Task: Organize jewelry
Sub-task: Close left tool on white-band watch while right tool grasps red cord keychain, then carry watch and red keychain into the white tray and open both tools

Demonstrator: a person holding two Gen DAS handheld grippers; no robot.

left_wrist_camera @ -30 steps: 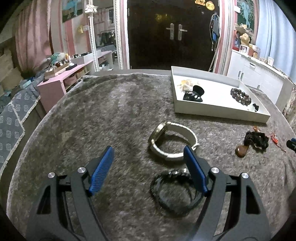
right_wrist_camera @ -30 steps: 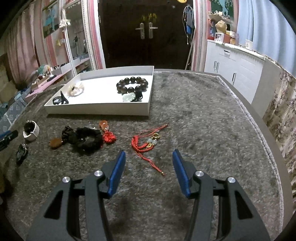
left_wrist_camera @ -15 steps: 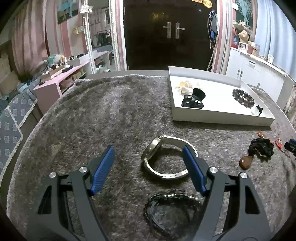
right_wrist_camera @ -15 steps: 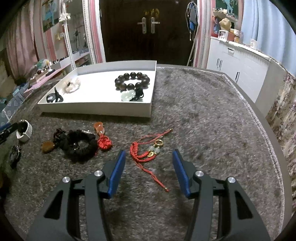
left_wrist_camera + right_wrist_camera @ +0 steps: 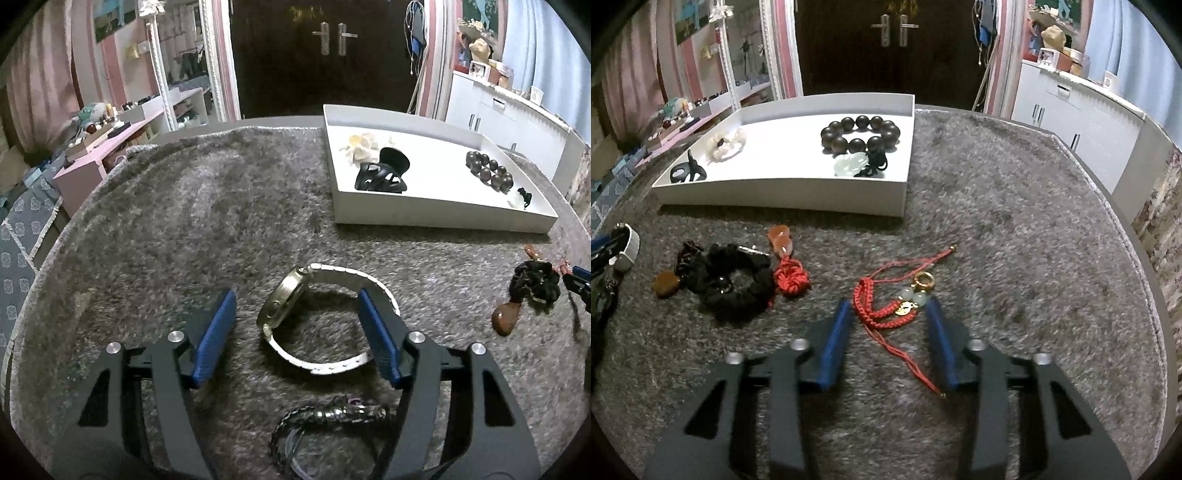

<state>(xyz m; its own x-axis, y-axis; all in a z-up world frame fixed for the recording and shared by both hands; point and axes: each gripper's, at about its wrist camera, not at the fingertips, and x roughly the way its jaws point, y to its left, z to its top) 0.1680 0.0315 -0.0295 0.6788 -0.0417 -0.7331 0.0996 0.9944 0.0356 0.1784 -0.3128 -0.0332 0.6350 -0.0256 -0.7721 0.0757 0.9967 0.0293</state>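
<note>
- Both views are dim indoor light, with a cool cast.
- The shallow white rectangular tray [image 5: 783, 192] is the brightest area, nearly washed out inside.
- The shaggy grey carpet-like table cover [image 5: 207, 221] looks grainy, smeared by motion blur.
- Fisheye bending curves the far walls; corners fall black.
- The far dark double door [image 5: 325, 55] loses detail.

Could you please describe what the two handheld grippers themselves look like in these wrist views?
The left gripper and the right gripper look alike: matte black angular frames with triangular cut-outs, round silver screw heads at the pivots, and jaws faced with flat blue pads. No cables, markings, hands or sleeves are visible in either view.
</note>
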